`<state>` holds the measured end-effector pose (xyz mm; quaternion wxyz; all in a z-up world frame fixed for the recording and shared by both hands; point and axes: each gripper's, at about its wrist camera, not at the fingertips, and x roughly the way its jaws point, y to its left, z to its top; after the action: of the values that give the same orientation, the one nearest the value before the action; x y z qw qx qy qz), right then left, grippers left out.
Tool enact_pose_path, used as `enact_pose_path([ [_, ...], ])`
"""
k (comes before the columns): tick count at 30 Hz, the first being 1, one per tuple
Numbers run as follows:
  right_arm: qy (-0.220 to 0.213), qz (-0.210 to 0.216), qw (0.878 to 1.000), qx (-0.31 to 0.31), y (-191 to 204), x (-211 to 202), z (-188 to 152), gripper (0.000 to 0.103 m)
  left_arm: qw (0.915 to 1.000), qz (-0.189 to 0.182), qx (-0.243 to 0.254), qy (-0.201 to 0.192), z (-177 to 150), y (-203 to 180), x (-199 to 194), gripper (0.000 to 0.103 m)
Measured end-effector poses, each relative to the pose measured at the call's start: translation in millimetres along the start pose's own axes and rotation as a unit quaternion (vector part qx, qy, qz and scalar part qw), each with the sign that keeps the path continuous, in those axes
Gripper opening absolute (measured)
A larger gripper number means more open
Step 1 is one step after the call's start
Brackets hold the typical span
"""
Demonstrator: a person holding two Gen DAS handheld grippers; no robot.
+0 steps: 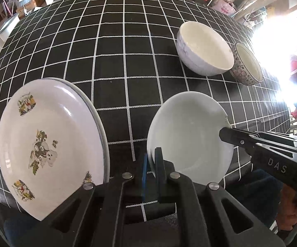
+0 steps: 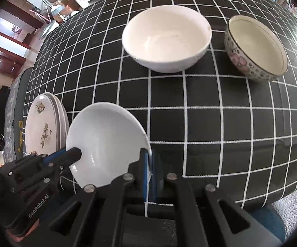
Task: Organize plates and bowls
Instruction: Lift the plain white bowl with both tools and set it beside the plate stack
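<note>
You've got both grippers clamped on opposite rims of the plain white shallow ceramic dish (image 1: 187,135): left gripper (image 1: 151,164), right gripper (image 2: 148,164). It's just right of the floral-print white plates (image 1: 49,144).

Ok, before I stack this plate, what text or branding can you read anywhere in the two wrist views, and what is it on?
"DAS" — on the body of the right gripper, seen in the left wrist view.
"GenRobot.AI" — on the body of the left gripper, seen in the right wrist view.
Yellow mark on dark fabric beside the plate stack: cut off, unreadable.
Boxes in the background: too blurred.
</note>
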<state>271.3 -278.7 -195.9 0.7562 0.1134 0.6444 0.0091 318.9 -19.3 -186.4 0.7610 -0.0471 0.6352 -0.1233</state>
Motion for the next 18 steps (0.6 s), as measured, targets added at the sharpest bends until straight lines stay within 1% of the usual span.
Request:
enact_pose_path([
  [4,-0.001,-0.006,1.000,-0.002,0.1,4.8,-1.2,0.006,1.0000,0.001,-0.002,0.005,-0.7,-1.6,6.5,0.006],
  [12,-0.006,-0.003,1.000,-0.005,2.7,4.8,-3.8,0.006,1.0000,-0.002,-0.003,0.009,-2.8,-0.3,6.3,0.006],
  [18,-0.013,-0.007,1.000,-0.010,1.8,4.0,-6.1,0.006,0.9998,0.014,0.014,0.002,-7.5,-8.4,3.2,0.006],
])
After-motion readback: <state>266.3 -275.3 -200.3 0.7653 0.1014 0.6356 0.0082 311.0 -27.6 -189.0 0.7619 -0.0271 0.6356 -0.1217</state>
